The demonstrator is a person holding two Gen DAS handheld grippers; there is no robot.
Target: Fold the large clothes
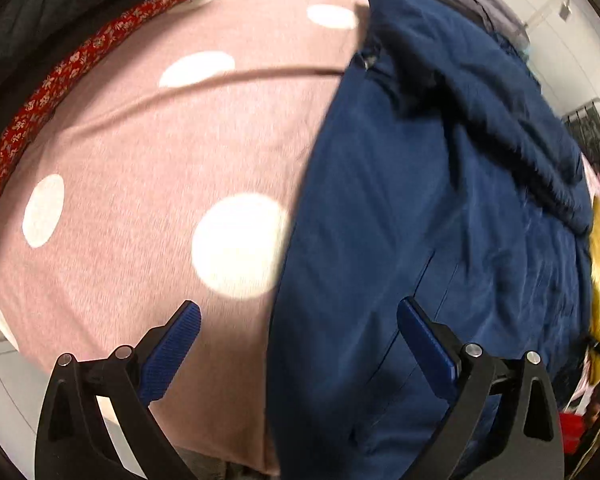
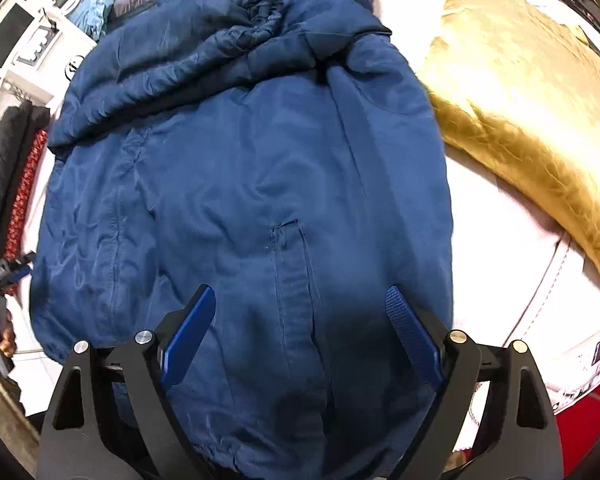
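Jacket, navy and padded, is lying spread on the bed, which is wearing a pink sheet with white dots. In the left wrist view it is covering the right part of the bed, its straight side edge running roughly top to bottom across the sheet. In the right wrist view a gold pillow is sitting just beside the jacket's right edge.

Long axis is running away from both cameras: hem end near the tools, bunched collar or hood end far, toward the far edge of the bed. A vertical zip pocket is showing mid-panel, so an outer face is looking up; front or back I can't tell.

Left tool is hanging with jaws apart, nothing between them, straddling the jacket's side edge: one finger over the sheet, the other over the fabric. Right tool is also standing wide apart and empty, hovering over the lower panel near the pocket.

Risks, my read:
- Slick padded shell is likely springing back, so a pinch taking only the top layer would be peeling it off instead of folding.
- Bunched sleeve or hood at the far end is making any fold lumpy unless flattened first.
- Left tool may be catching the sheet along with the jacket edge.
- Pillow is crowding the right side and could be getting dragged.
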